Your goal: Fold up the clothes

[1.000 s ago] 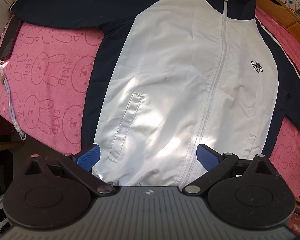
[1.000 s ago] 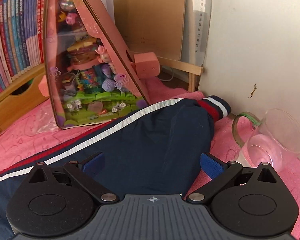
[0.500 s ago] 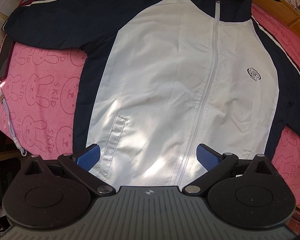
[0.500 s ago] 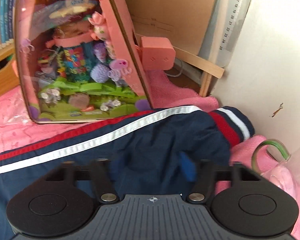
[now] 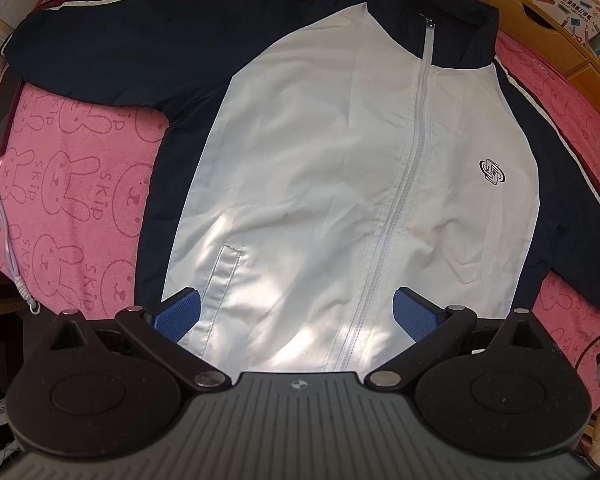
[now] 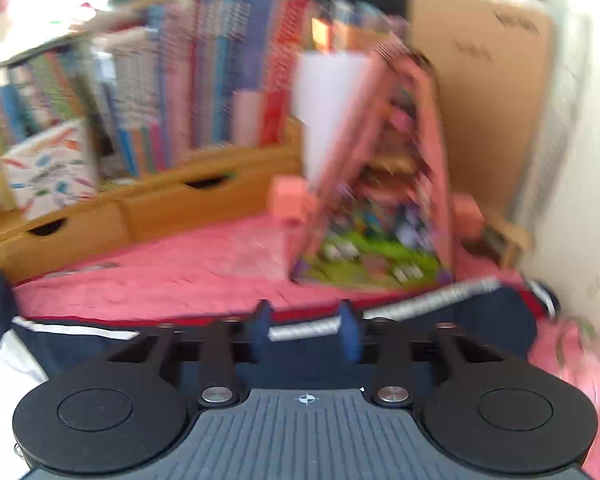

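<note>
Crowding sleeve (image 6: 440,320): toy box (image 6: 380,208), books (image 6: 188,92).

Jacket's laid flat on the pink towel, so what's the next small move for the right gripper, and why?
Probably bring the right gripper back onto the navy sleeve and pinch it. Its jaws have just been opening, nothing is clearly gripped between them, and the sleeve lies stretched out, unfolded, beside the jacket.

jacket (image 5: 320,168) flat on towel (image 5: 72,184); toy box (image 6: 380,200) behind sleeve (image 6: 440,312), seemingly

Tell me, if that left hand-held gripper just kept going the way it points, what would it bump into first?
Most likely the white front of the jacket, near its zipper; the left hand-held gripper points down at it.
</note>
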Action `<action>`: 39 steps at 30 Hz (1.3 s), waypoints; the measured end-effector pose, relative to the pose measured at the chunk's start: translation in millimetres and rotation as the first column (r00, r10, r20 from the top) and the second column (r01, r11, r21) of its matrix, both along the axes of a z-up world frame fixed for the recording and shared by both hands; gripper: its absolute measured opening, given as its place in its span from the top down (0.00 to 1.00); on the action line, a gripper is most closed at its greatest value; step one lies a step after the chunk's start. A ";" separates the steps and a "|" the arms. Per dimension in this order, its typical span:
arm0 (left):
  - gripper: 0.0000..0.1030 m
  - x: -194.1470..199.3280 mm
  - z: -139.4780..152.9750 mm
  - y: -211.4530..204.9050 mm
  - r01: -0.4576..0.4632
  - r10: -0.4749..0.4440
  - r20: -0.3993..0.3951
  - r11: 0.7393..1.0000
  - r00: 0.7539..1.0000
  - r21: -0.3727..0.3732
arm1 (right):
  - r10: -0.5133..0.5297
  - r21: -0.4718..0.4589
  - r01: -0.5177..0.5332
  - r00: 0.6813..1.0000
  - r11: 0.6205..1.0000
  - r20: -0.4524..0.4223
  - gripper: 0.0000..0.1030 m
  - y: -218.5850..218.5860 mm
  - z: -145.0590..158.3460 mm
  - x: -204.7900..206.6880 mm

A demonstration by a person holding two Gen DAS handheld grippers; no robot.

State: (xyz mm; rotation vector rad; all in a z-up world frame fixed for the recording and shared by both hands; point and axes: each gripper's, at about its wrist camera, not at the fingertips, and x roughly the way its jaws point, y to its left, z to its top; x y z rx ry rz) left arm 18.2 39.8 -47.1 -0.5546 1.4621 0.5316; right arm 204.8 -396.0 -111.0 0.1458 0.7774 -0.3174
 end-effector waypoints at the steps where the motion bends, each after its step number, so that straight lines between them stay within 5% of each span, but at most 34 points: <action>1: 0.00 -3.4 -1.5 0.9 -0.011 0.011 -0.010 1.000 1.000 0.003 | -0.067 -0.005 0.067 0.998 0.998 0.000 0.35 -16.7 -7.2 -0.6; 4: 0.00 -12.6 -5.6 3.2 -0.048 0.047 -0.032 0.999 0.998 -0.008 | -0.227 -0.071 0.226 0.974 0.972 -0.011 0.30 -54.9 -27.0 3.8; 9: 0.00 -16.2 -6.7 1.8 -0.073 0.072 -0.037 0.997 0.997 -0.029 | -0.393 0.014 0.396 0.915 0.918 -0.096 0.03 -111.6 -57.6 21.0; 10: 0.00 -15.0 -6.8 0.9 -0.069 0.068 -0.041 0.997 0.997 -0.020 | -0.415 0.034 0.421 0.903 0.906 -0.112 0.04 -120.2 -63.5 24.2; 11: 0.00 -13.6 -7.1 0.2 -0.066 0.065 -0.042 0.998 0.997 -0.013 | -0.421 0.047 0.427 0.901 0.903 -0.108 0.13 -123.7 -65.3 24.3; 12: 0.00 -12.1 -7.3 -0.4 -0.062 0.062 -0.044 0.998 0.997 -0.006 | -0.415 0.039 0.419 0.906 0.907 -0.089 0.58 -122.6 -62.2 24.4; 14: 0.00 -9.2 -6.9 -1.9 -0.060 0.060 -0.036 0.998 0.998 -0.007 | -0.389 0.066 0.393 0.919 0.917 -0.062 0.89 -115.5 -44.9 19.7; 17: 0.00 -3.6 -5.3 -3.8 -0.058 0.057 -0.017 0.998 0.998 -0.009 | -0.242 0.048 0.240 0.969 0.970 0.047 0.96 -81.1 -7.5 6.5; 20: 0.00 3.7 -2.1 -3.9 -0.060 0.060 0.007 0.998 0.998 0.004 | 0.107 -0.032 -0.102 0.978 0.994 0.178 0.96 -8.1 33.0 -12.4; 23: 0.00 9.7 1.5 -1.4 -0.073 0.073 0.034 0.997 0.997 0.005 | 0.485 -0.089 -0.477 0.850 0.874 0.207 0.96 81.9 51.9 -37.1; 25: 0.00 11.7 2.5 0.2 -0.079 0.078 0.042 0.997 0.996 0.006 | 0.716 -0.123 -0.706 0.678 0.697 0.168 0.93 148.7 50.8 -55.7; 28: 0.00 10.3 0.3 2.0 -0.084 0.084 0.029 0.996 0.996 0.015 | 0.887 -0.156 -0.876 0.462 0.455 -0.008 0.78 234.2 24.4 -87.6; 29: 0.00 9.4 -0.6 2.6 -0.086 0.085 0.025 0.996 0.996 0.017 | 0.903 -0.170 -0.897 0.424 0.408 -0.070 0.66 249.1 9.1 -99.8; 33: 0.00 -1.6 -5.2 2.5 -0.093 0.093 0.016 0.995 0.996 0.025 | 0.926 -0.206 -0.929 0.342 0.308 -0.159 0.53 273.3 -11.7 -127.6; 35: 0.00 -8.8 -10.1 3.9 -0.108 0.107 0.003 0.994 0.994 0.017 | 0.935 -0.132 -0.943 0.324 0.307 -0.143 0.53 271.0 -8.0 -126.8; 39: 0.00 -22.3 -18.1 9.7 -0.149 0.148 -0.013 0.989 0.989 -0.003 | 0.917 -0.058 -0.933 0.359 0.355 -0.173 0.53 258.0 -4.5 -106.5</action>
